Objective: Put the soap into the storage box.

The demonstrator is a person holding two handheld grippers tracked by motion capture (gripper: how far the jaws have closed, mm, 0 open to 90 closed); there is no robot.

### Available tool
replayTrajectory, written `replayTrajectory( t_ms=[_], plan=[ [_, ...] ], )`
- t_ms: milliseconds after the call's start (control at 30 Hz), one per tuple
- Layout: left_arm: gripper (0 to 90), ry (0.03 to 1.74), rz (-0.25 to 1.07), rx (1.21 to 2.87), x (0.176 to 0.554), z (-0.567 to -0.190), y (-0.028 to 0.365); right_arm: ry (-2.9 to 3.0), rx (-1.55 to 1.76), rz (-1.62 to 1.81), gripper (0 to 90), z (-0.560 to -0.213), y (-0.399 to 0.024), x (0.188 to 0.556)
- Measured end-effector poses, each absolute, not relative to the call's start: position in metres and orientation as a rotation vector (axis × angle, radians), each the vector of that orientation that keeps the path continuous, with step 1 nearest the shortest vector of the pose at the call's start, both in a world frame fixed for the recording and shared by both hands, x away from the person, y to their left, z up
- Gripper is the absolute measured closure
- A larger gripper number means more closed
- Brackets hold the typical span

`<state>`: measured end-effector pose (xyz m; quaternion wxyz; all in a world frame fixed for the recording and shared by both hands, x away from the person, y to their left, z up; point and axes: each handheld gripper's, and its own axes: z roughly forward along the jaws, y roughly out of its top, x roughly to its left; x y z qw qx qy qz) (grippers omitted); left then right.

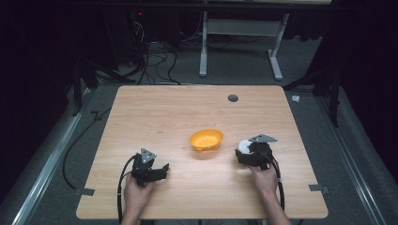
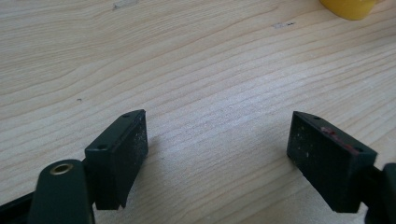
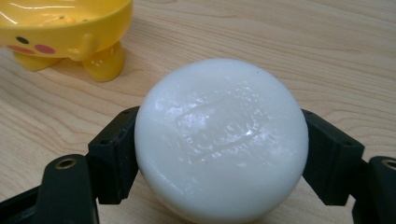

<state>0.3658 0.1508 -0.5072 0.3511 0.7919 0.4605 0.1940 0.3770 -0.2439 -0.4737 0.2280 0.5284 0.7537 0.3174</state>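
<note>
While the right hand-held gripper (image 3: 219,154) sat low over the pale wooden counter (image 1: 178,117), its two black jaws were clamped on the flanks of a round, glossy white bar of soap (image 3: 222,140), one pad on each side, the embossed top face turned up toward the camera. And that was the thing in play: the white soap, held just above the counter on the person's right side, with a yellow plastic duck-faced dish on stubby feet (image 3: 65,32) waiting a little farther off, just beyond it. In the high view the soap (image 1: 244,146) showed as a white disc at the front of the right hand-held gripper (image 1: 248,152), near the dish (image 1: 206,139) but not touching it.

By my reading, the step in hand was carrying the soap over to that dish. To do it well, the grip had to stay square across the widest part, since a slick rounded bar could squirt out; lift clear of the rim, centre over the bowl, lower, then release.

The right hand (image 1: 265,178) came in from the bottom edge, wrist fairly straight, tool angled toward the dish. Over on the other side, the left hand-held gripper (image 2: 217,144) rested idle with jaws standing wide apart, nothing between them, bare counter beneath, the left hand (image 1: 137,192) wrapped around its body.
</note>
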Motion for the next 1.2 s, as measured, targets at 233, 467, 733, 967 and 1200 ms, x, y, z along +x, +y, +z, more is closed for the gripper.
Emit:
replayTrajectory(
  t_ms=[233,467,733,967,1200],
  plan=[
    [20.7,1.192,0.5,2.051,0.366,-0.507,0.151,2.08,1.425,0.911,24.2,-0.462,-0.241,0.373],
    [20.8,1.192,0.5,2.051,0.366,-0.507,0.151,2.079,1.398,0.934,24.2,-0.454,-0.237,0.369],
    [20.7,1.193,0.501,2.049,0.366,-0.507,0.151,2.096,1.382,0.955,24.2,-0.447,-0.23,0.367],
    [20.8,1.192,0.501,2.049,0.366,-0.507,0.151,2.116,1.368,0.973,24.2,-0.439,-0.223,0.367],
    [20.7,1.193,0.501,2.049,0.366,-0.507,0.151,2.124,1.356,0.989,24.2,-0.434,-0.218,0.368]
  ],
)
